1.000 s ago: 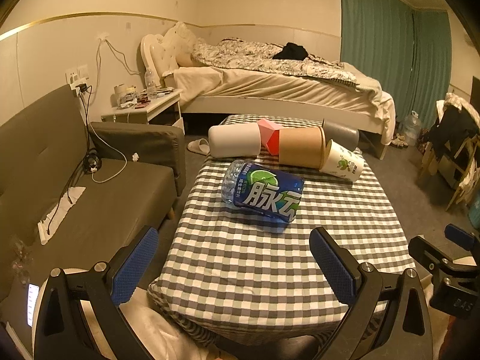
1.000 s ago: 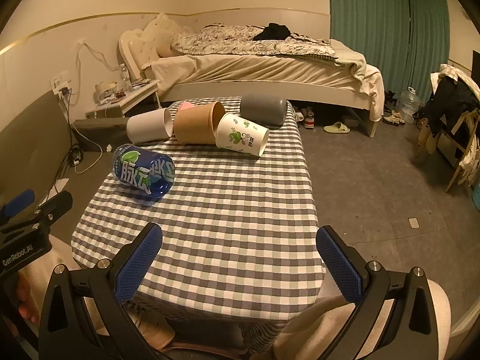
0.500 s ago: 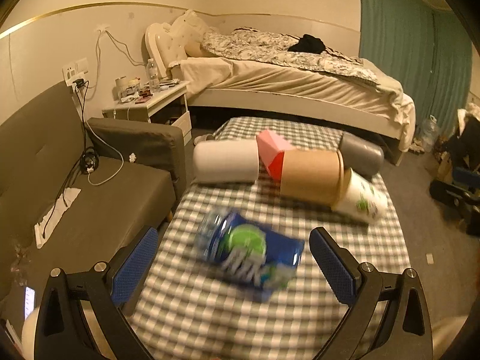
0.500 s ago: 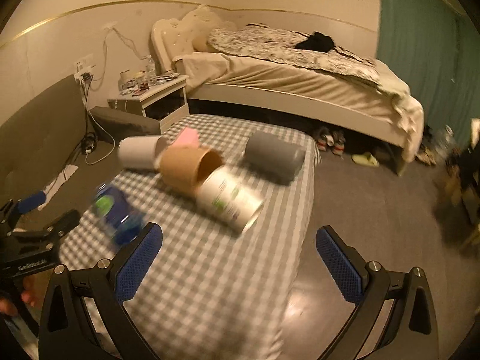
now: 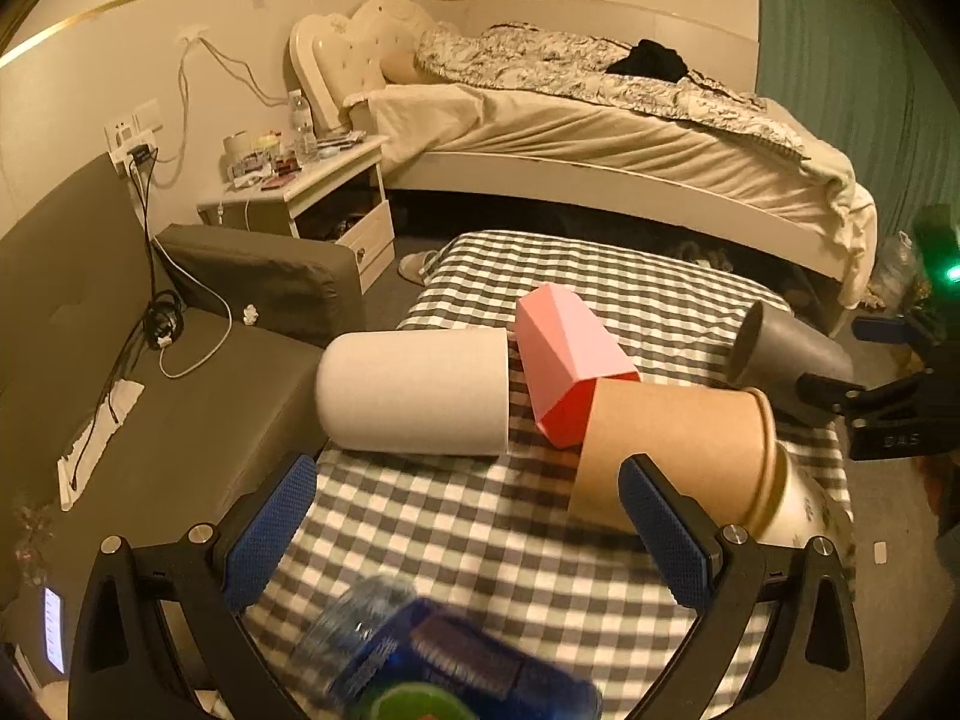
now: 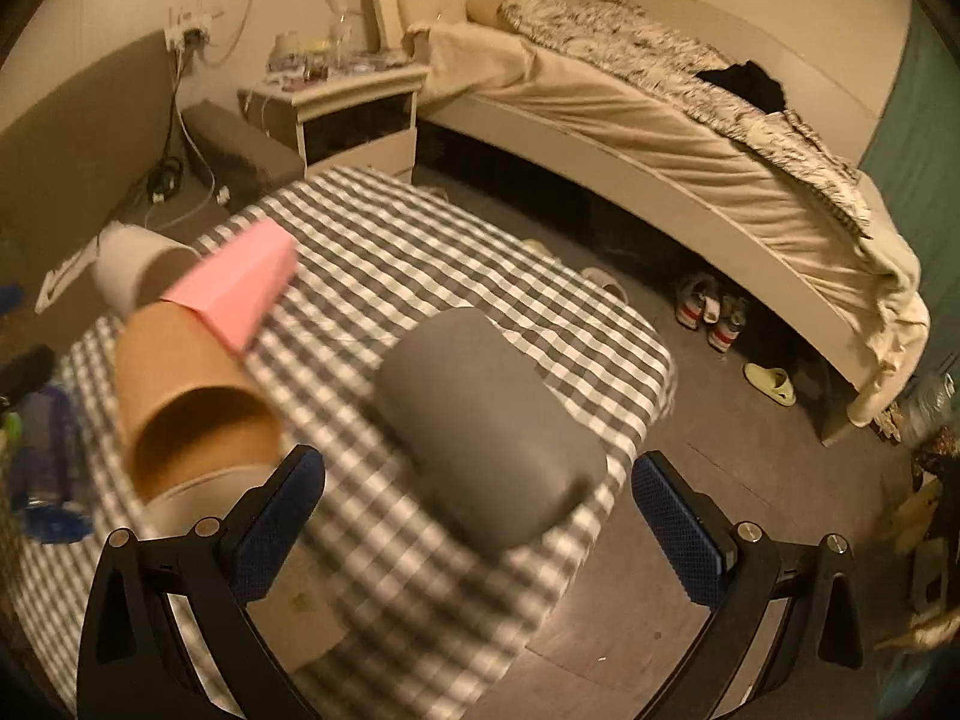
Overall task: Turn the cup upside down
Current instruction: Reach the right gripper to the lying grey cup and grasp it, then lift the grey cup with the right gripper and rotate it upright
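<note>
Several cups lie on their sides on the checked table (image 5: 480, 540): a white cup (image 5: 414, 399), a pink faceted cup (image 5: 567, 354), a brown paper cup (image 5: 672, 450), a printed paper cup (image 5: 798, 510) behind it and a grey cup (image 5: 786, 354). My left gripper (image 5: 468, 534) is open and empty, just short of the white and brown cups. My right gripper (image 6: 477, 519) is open, with the grey cup (image 6: 486, 420) lying just ahead between its fingers. The brown cup (image 6: 186, 396), pink cup (image 6: 240, 285) and white cup (image 6: 129, 267) show to its left.
A blue-labelled water bottle (image 5: 444, 666) lies on the table under my left gripper. A dark sofa (image 5: 120, 372) stands left of the table, a nightstand (image 5: 312, 192) and a bed (image 5: 600, 126) behind. Shoes (image 6: 708, 312) lie on the floor by the bed.
Both grippers have moved forward over the table toward the cups. The bottle has slid to the bottom of the left view; the grey cup now fills the right view's centre.
</note>
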The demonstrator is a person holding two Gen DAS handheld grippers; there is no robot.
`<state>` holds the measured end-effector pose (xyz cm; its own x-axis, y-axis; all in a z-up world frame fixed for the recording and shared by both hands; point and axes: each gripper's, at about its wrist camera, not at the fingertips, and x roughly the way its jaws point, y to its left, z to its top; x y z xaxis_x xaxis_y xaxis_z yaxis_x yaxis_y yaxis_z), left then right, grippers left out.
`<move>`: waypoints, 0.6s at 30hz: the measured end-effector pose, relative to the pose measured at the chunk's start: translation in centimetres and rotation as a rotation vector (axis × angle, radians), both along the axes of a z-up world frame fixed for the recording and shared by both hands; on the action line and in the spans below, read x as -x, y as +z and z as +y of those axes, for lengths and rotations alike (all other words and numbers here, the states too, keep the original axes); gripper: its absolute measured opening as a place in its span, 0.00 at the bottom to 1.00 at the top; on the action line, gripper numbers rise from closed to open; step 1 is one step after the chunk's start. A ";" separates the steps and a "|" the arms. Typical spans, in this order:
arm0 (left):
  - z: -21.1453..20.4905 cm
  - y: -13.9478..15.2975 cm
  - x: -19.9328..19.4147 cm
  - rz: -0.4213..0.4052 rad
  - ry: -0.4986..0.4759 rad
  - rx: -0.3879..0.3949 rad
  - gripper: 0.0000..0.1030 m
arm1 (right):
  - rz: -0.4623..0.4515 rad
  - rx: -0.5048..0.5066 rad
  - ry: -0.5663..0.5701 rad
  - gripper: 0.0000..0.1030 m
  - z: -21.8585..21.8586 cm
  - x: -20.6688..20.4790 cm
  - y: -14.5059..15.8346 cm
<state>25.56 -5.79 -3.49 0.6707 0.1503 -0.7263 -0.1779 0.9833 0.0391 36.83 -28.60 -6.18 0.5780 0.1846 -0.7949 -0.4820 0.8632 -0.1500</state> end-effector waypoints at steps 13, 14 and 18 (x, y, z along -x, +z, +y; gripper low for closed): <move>0.5 -1.2 -1.2 0.027 -0.005 -0.008 1.00 | 0.105 0.177 0.135 0.84 1.9 -5.4 -5.6; 0.3 -1.1 -1.2 0.028 -0.008 -0.008 1.00 | 0.103 0.184 0.127 0.82 1.8 -5.3 -5.7; 0.0 -0.2 -0.6 0.023 -0.028 -0.003 1.00 | 0.105 0.150 0.098 0.70 1.2 -4.2 -4.9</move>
<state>26.19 -5.83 -3.69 0.6581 0.1342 -0.7409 -0.1495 0.9877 0.0460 41.07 -27.44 -11.07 0.4758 0.1113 -0.8725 -0.5824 0.7833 -0.2176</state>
